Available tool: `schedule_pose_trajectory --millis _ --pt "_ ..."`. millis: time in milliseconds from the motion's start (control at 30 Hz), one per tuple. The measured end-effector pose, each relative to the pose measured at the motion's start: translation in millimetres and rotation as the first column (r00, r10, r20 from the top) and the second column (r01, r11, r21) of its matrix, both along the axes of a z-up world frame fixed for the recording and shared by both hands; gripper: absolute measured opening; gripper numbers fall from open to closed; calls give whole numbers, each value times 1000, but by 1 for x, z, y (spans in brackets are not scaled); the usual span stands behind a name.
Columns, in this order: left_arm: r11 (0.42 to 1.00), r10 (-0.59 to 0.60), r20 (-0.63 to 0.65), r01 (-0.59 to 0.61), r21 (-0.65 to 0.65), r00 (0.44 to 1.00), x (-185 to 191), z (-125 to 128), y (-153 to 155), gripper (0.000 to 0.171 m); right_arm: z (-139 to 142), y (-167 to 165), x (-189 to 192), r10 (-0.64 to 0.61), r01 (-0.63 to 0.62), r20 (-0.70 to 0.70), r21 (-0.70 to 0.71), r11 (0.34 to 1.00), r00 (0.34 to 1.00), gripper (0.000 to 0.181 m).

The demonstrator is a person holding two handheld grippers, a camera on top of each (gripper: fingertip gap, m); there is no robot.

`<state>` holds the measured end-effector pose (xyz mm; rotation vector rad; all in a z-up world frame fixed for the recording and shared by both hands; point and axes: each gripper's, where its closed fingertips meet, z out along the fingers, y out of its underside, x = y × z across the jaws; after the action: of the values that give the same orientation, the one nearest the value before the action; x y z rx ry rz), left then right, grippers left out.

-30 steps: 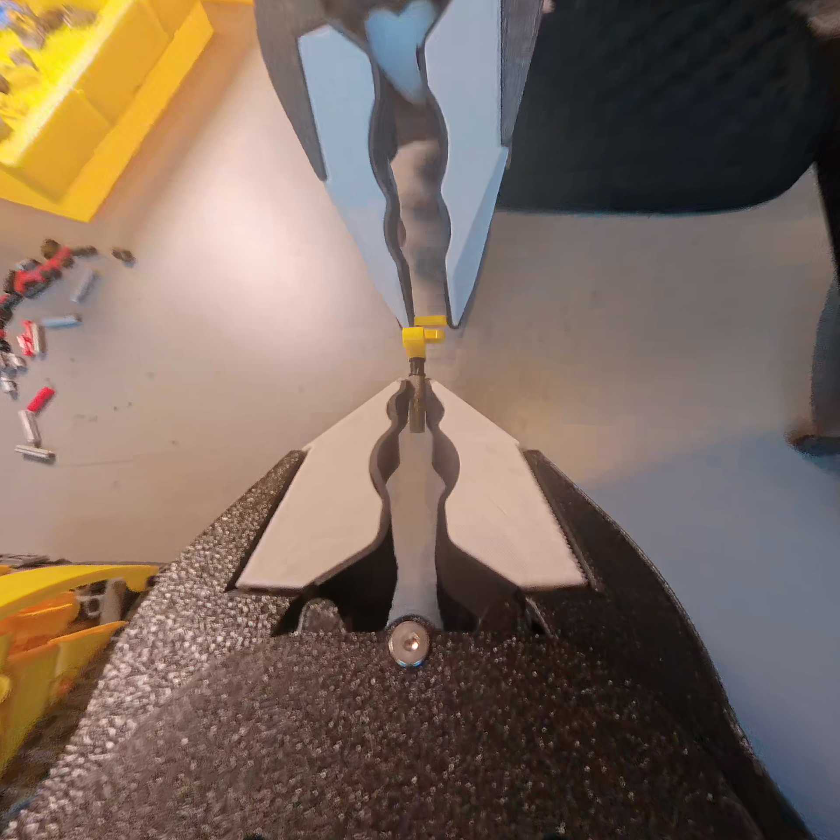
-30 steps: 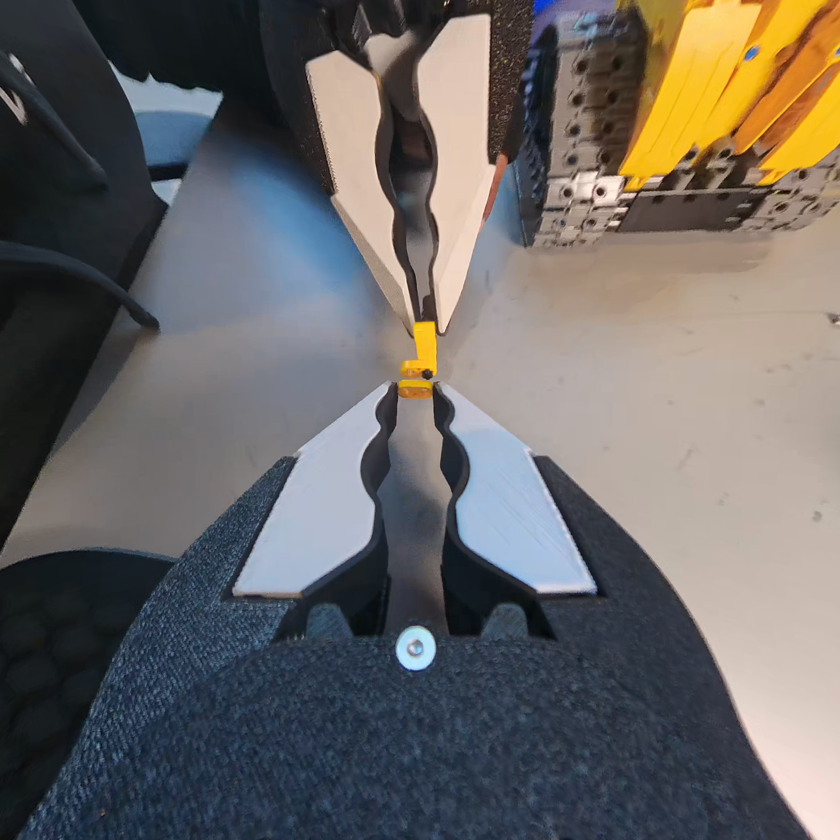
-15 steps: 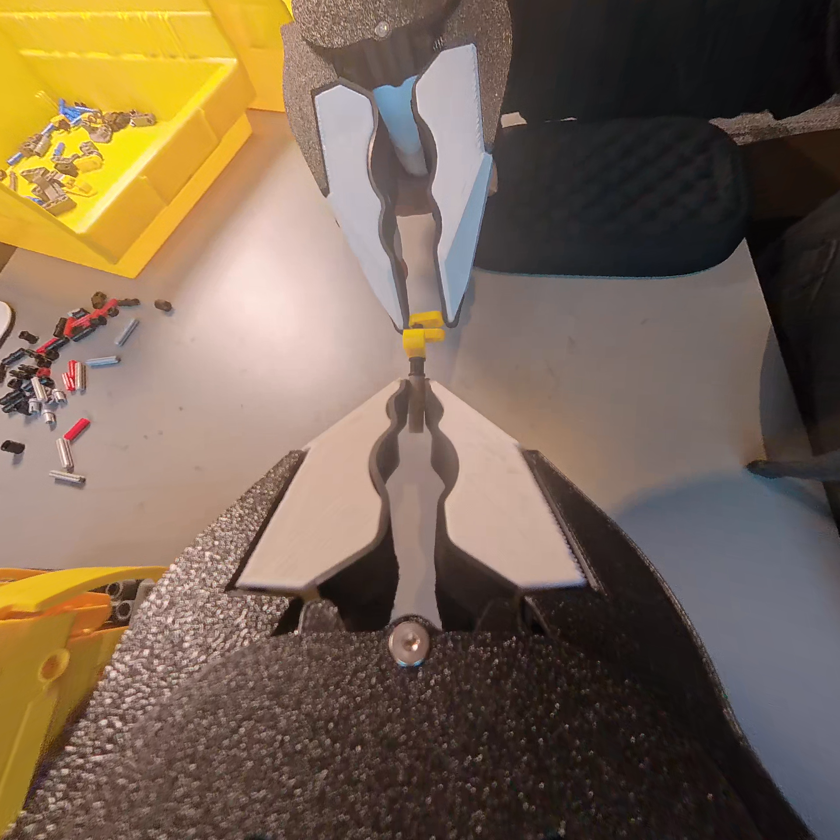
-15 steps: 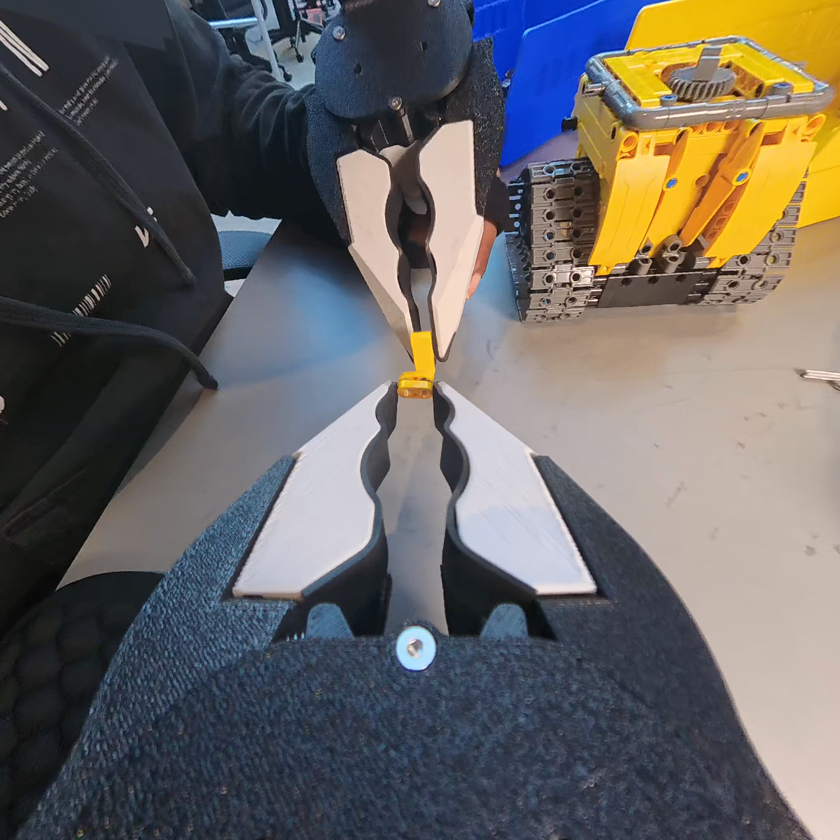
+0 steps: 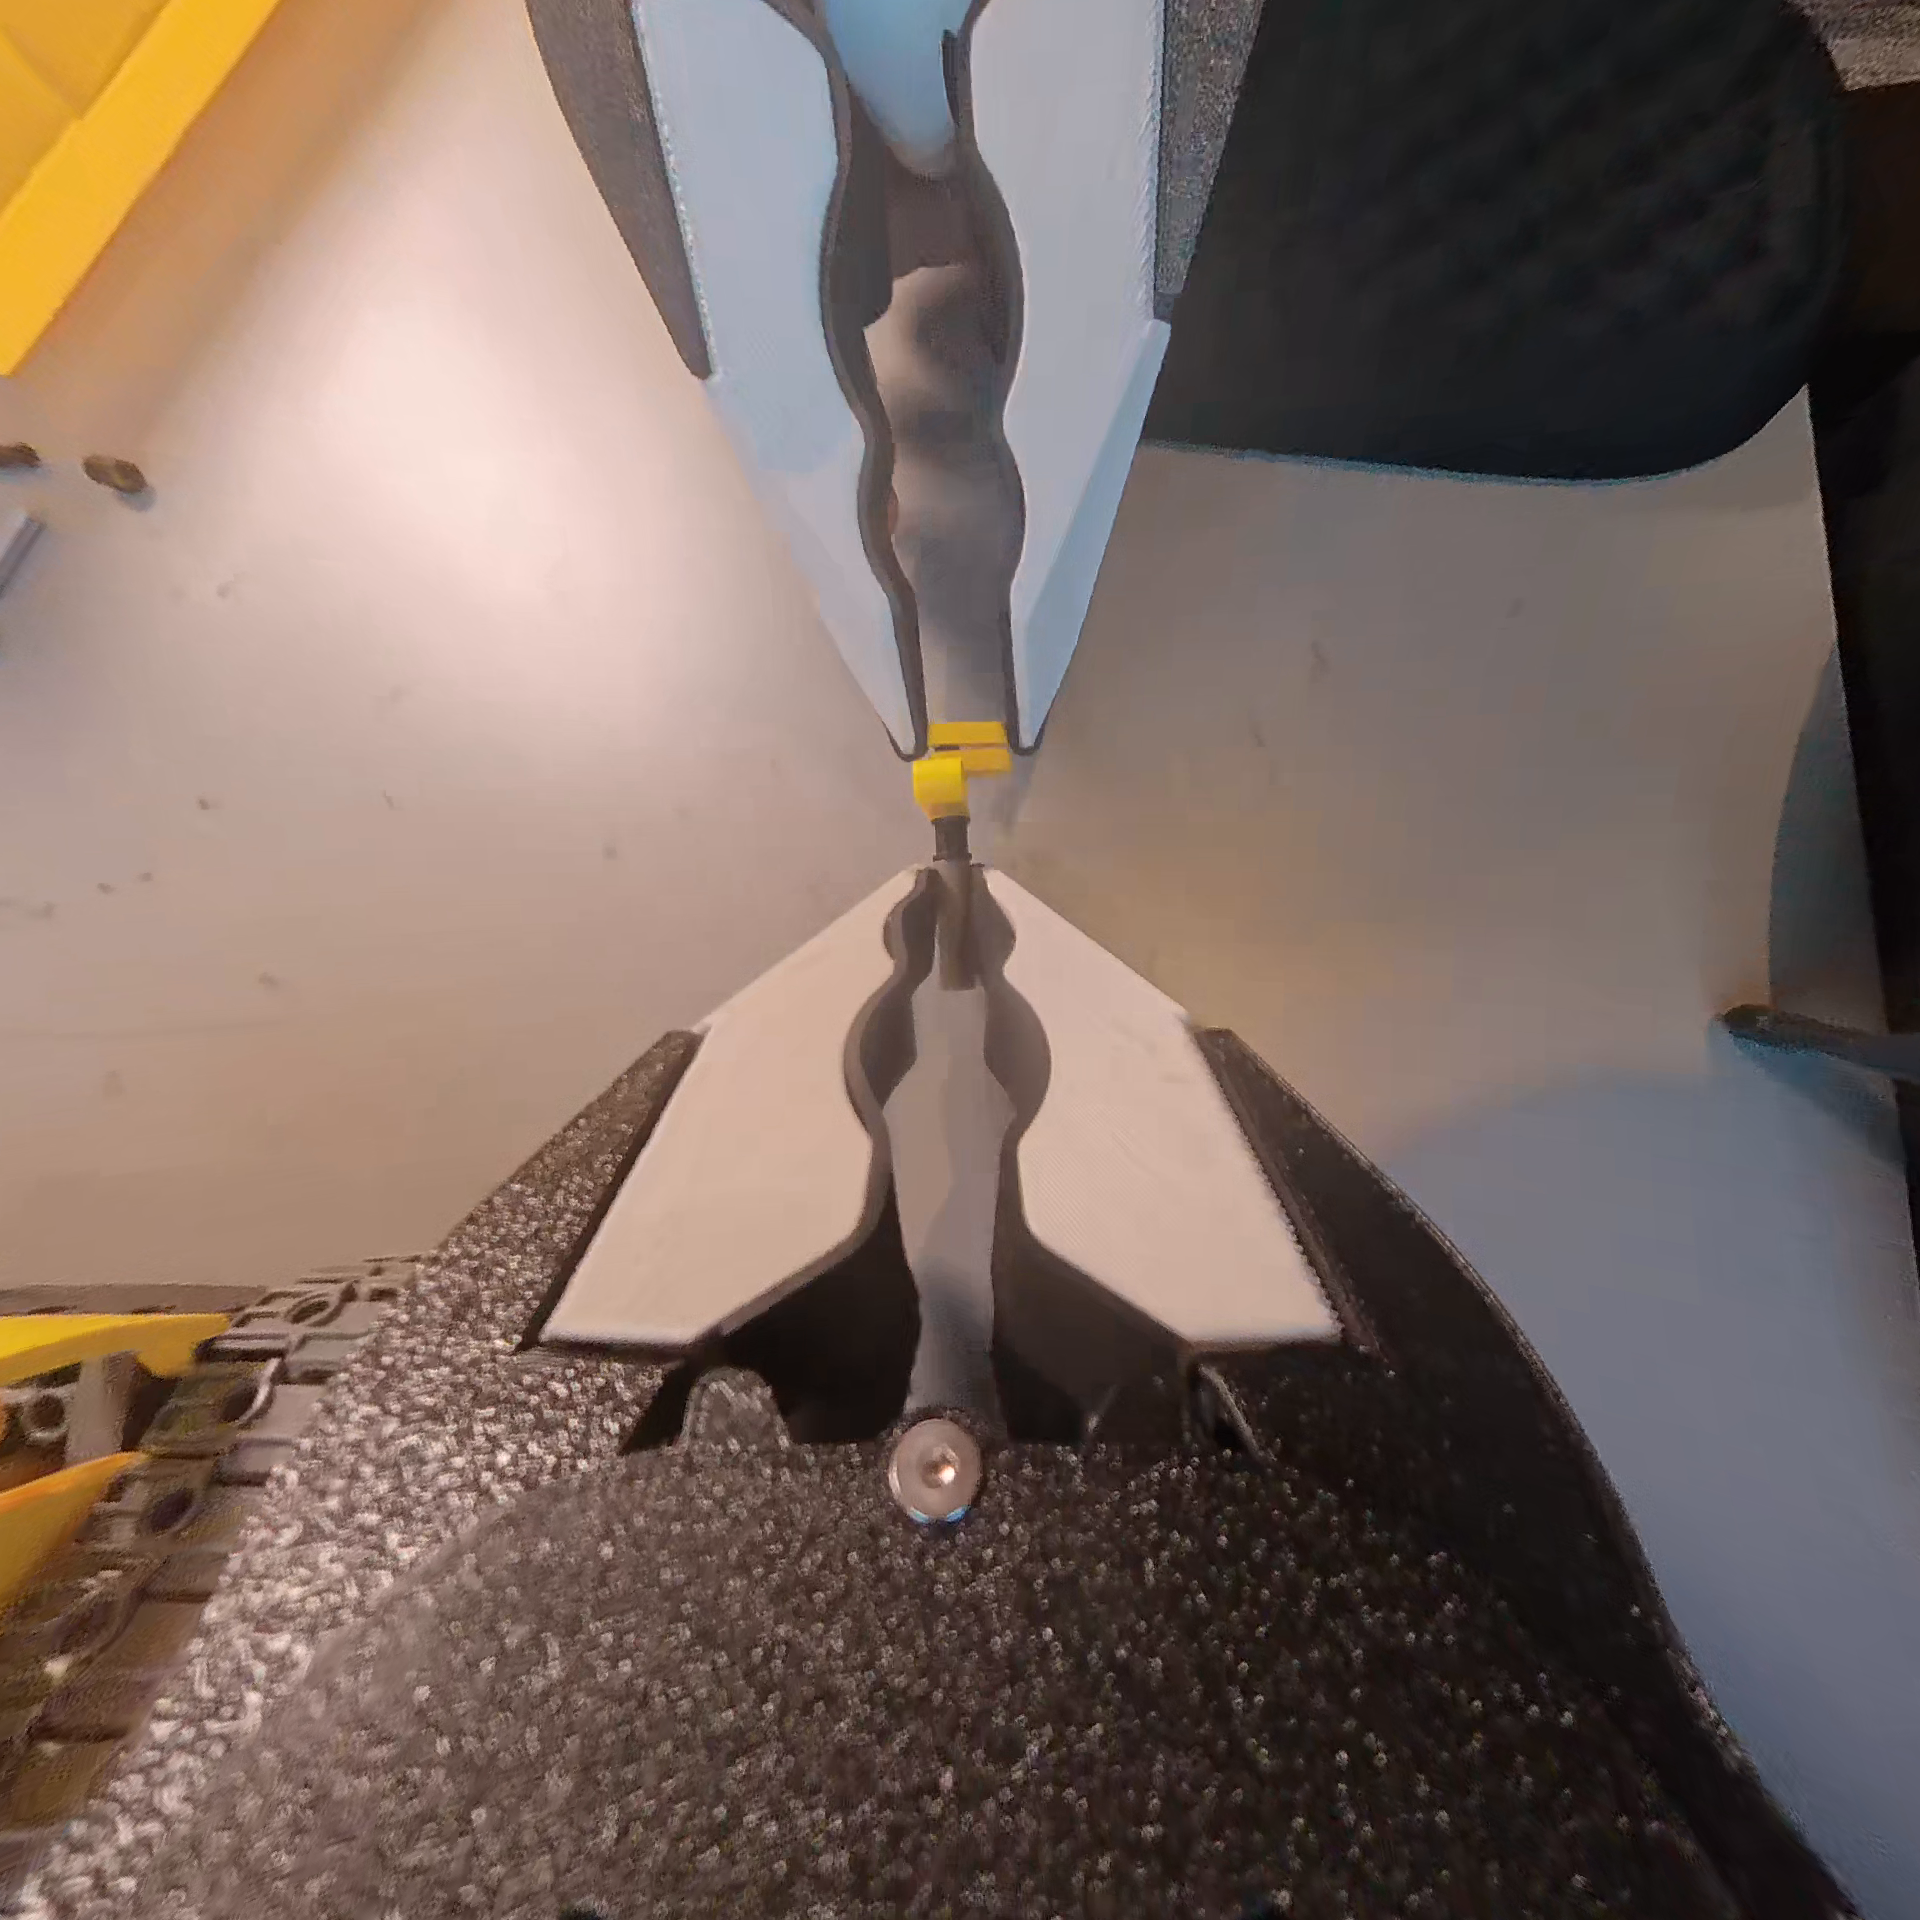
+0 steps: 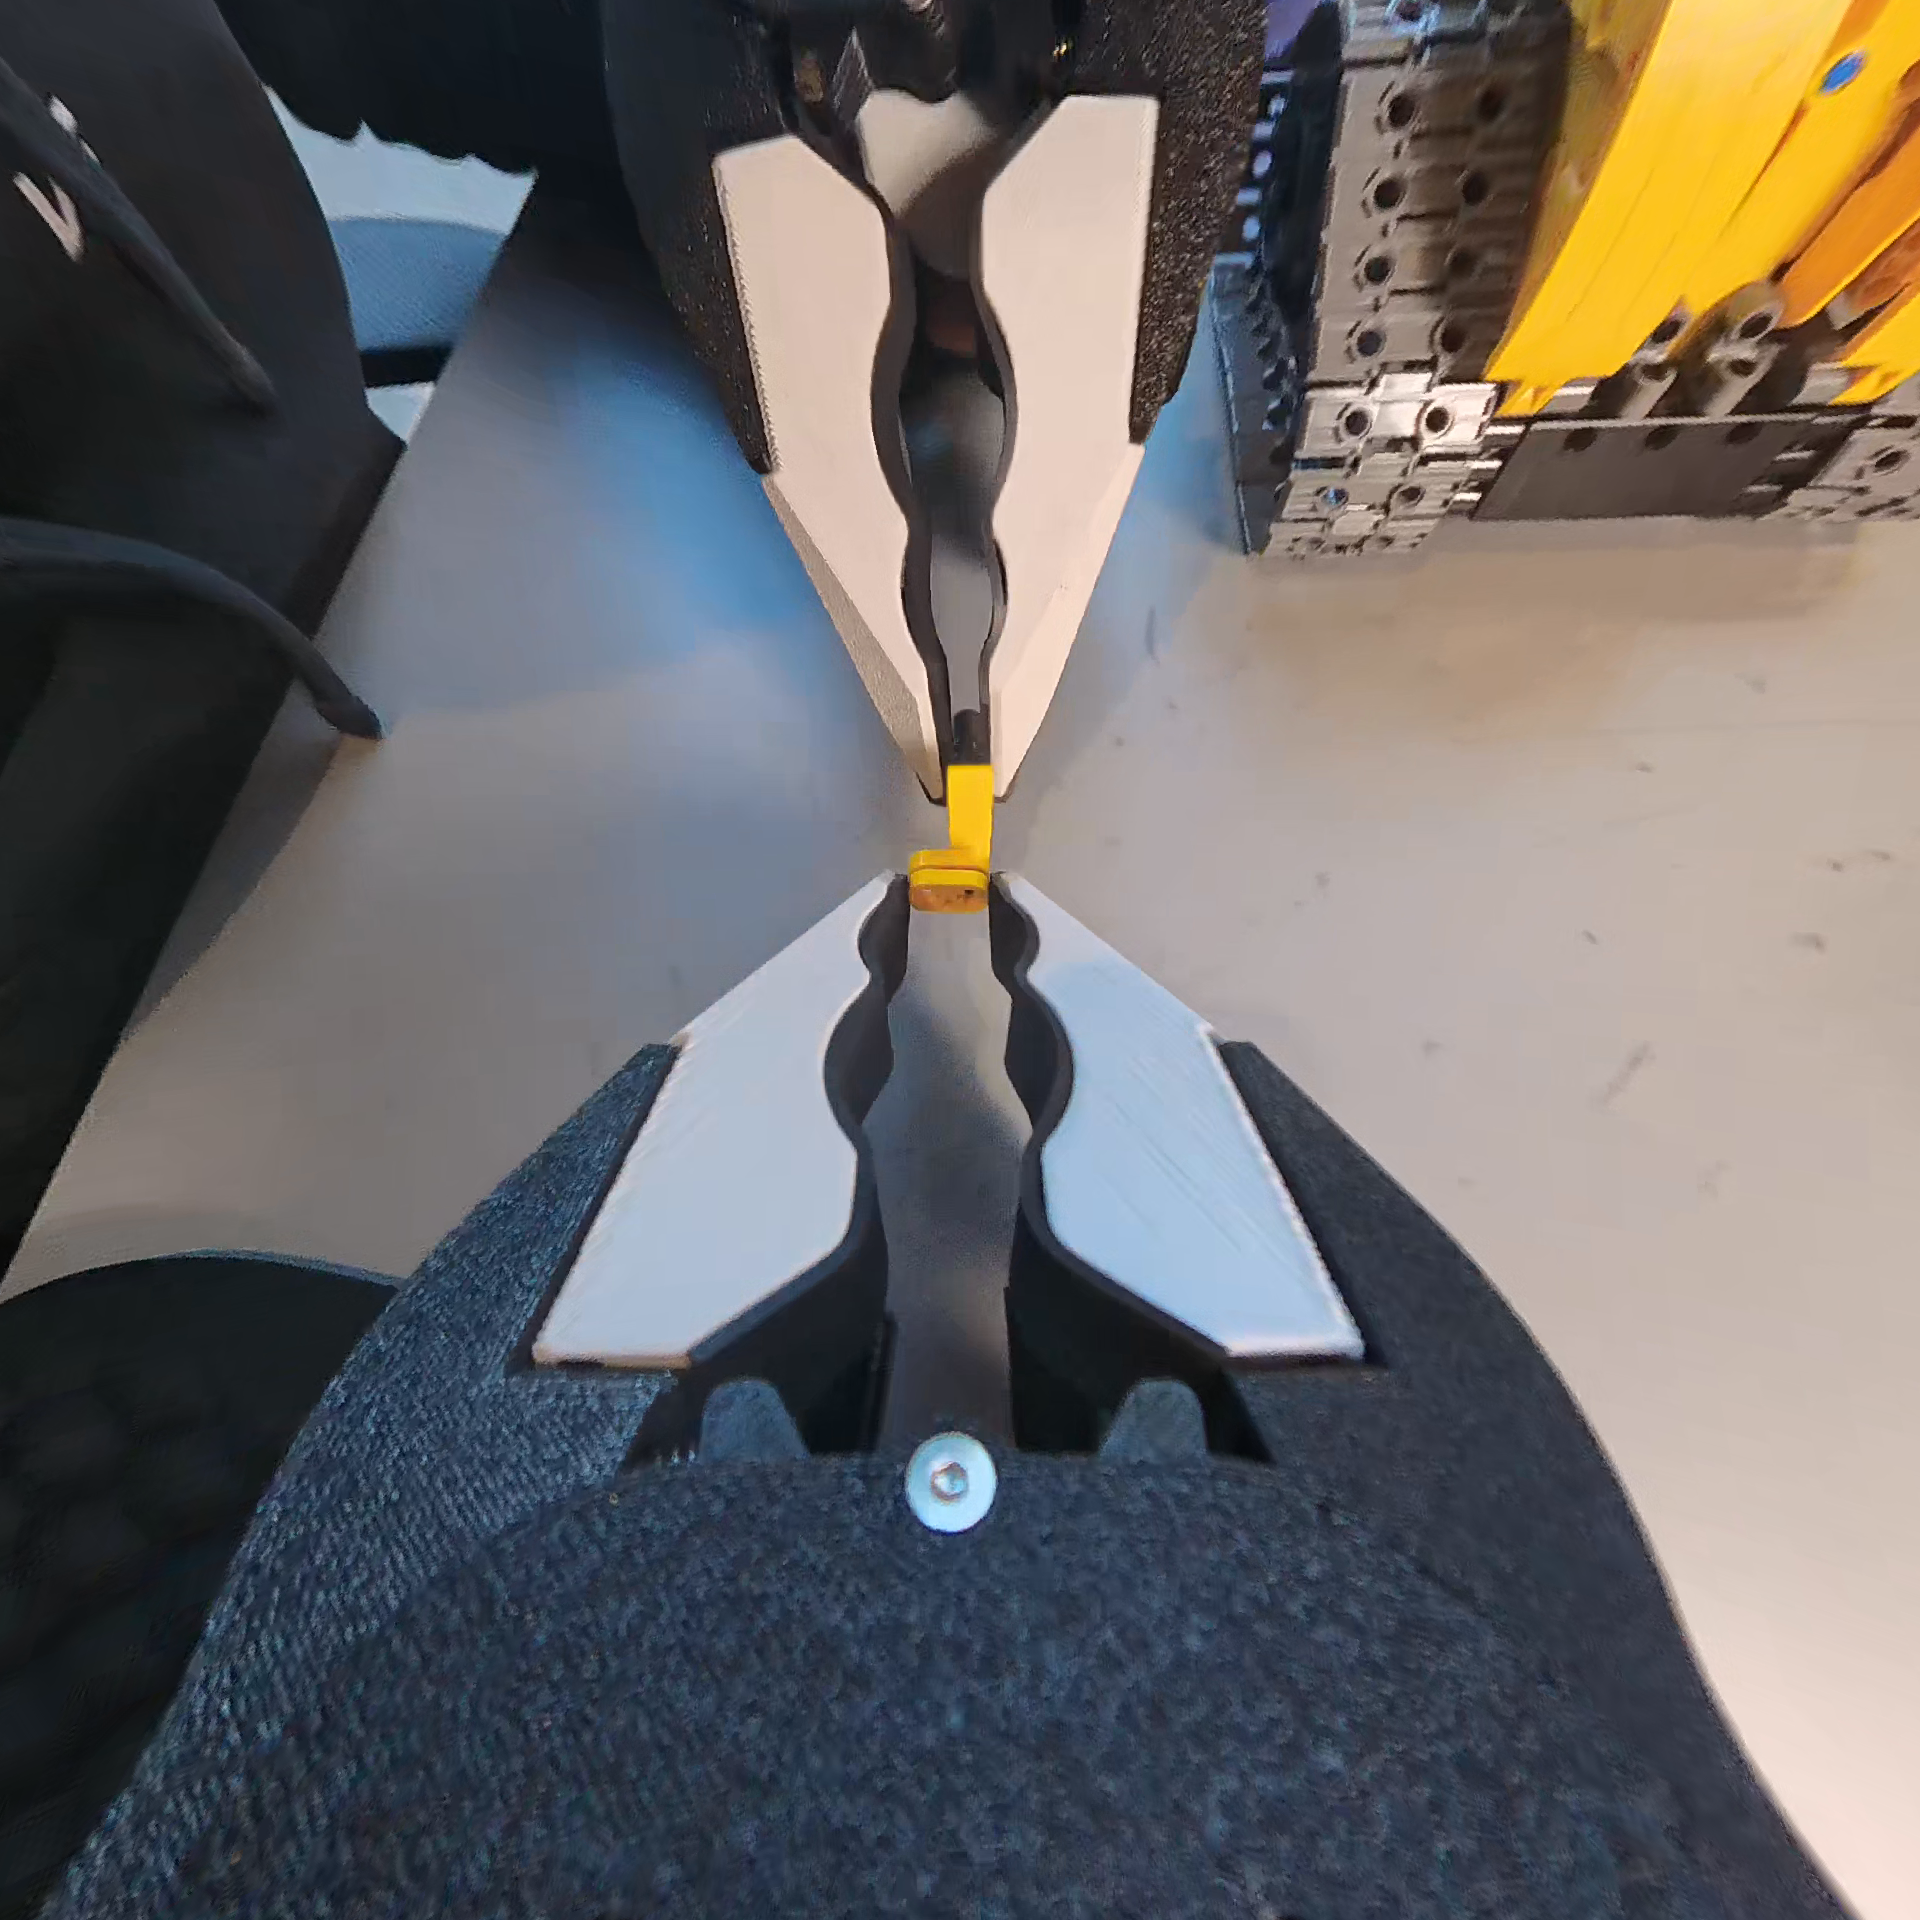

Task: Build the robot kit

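Note:
My left gripper [image 5: 951, 873] is shut on a short black pin [image 5: 951, 935]. The pin's far end sits in a small yellow L-shaped connector [image 5: 940, 781]. My right gripper [image 6: 945, 881] is shut on the flat end of that yellow connector [image 6: 971, 816]. The two grippers meet tip to tip a little above the grey table [image 5: 416, 727]. The right gripper shows at the top of the left wrist view [image 5: 966, 743], and the left gripper at the top of the right wrist view [image 6: 966, 784], with the black pin [image 6: 968, 727] between its tips.
A yellow and black brick-built vehicle model [image 6: 1558, 260] stands at the far right, and also shows at the lower left of the left wrist view [image 5: 104, 1455]. A yellow bin [image 5: 62, 208] and loose small parts [image 5: 114, 473] lie at the left. A black chair [image 5: 1507, 208] and a person's dark clothing [image 6: 125, 416] border the table. Less than 4 cm separates the two grippers' tips.
Both grippers stay shut and tip to tip on the joined pin and connector. Since half a second ago each opposing gripper looms larger and the surroundings have shifted out of frame.

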<state>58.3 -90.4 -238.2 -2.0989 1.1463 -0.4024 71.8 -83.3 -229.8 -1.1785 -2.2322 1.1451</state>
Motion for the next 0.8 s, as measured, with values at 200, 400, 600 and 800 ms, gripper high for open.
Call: schedule_pose_trajectory --millis 200,400,600,800 --pt "1000 -16 -45 15 -22 999 1 -13 -2 4 -19 -1 2 16 -22 83 63 998 996 15" --pt "999 -34 -47 33 -11 998 2 -13 -3 4 -19 -1 2 22 -27 80 58 998 997 15" --pt "997 -81 -53 81 4 995 4 -13 -3 4 -19 -2 2 54 -57 77 33 998 996 15" --pt "989 -141 -63 143 34 988 6 -13 -2 4 -19 -3 2 65 -67 86 20 998 994 15"
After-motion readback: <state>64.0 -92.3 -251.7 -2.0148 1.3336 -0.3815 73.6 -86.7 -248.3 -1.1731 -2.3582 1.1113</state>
